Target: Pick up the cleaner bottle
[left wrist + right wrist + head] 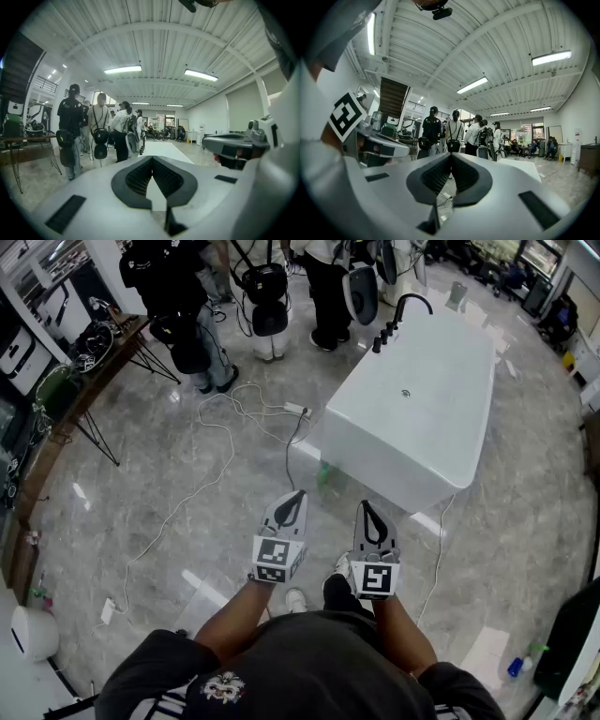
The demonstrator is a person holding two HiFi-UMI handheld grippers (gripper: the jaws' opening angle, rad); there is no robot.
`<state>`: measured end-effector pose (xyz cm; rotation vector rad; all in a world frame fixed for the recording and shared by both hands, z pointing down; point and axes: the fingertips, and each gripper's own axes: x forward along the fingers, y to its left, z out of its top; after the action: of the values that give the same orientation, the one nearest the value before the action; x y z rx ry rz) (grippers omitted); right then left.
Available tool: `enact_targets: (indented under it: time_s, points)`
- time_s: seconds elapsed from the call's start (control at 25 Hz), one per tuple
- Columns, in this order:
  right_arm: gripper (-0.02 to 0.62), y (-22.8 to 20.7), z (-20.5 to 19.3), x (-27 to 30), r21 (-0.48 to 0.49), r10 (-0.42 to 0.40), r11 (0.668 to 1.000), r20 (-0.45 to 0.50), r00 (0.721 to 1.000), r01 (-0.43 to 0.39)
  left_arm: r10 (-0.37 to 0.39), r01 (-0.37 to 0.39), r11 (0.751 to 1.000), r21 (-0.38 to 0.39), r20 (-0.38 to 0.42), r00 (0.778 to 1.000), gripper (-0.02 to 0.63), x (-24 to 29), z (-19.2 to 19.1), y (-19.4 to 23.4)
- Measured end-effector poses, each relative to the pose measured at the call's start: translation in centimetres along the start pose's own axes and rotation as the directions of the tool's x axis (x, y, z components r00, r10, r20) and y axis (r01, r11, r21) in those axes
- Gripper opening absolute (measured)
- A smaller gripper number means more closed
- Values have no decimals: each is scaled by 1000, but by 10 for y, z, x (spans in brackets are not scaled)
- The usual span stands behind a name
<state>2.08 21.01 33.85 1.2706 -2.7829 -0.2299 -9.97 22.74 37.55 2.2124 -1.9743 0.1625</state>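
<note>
Grey marble floor (169, 512), wide hall, strip lights overhead. White bathtub (422, 418) stands mid-room, black tap at its far end. People (187, 296) are gathered beyond it. A long surface (66, 399) on trestle legs runs along the left wall.

Left gripper (296, 495) and right gripper (366, 506) are held out side by side, near, aimed at the tub's near end. Both have their jaws pressed together with nothing between them.

Likely cleaner bottle (324, 475): a small green shape on the floor against the tub's near left corner, just beyond the left gripper. Too small to be certain. A blue bottle (515, 667) stands well off at the near right.

Risks:
- Closed jaws would only shove the bottle over, so they must part before the reach.
- The bottle sits tight to the tub wall. The far jaw gets little room and may strike the tub.
- White cables (225, 437) loop over the floor left of the tub, and one runs in close to the bottle. Either could snag a foot or a gripper.

Room: broad open floor left of the tub, between the cables and the surface, and more to the right. The approach from the near side looks easiest.
</note>
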Motion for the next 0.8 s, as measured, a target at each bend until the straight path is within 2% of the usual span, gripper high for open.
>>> enact_targets:
  time_s: [0.36, 0.8]
  points:
    - [15, -73, -13, 80, 22, 23, 999, -9, 1000, -23, 13, -13, 1000, -2, -5, 1000, 6, 107, 25, 6]
    - [15, -157, -34, 146, 75, 17, 997, -24, 1000, -15, 0, 0, 1000, -27, -4, 1000, 6, 201, 45, -14]
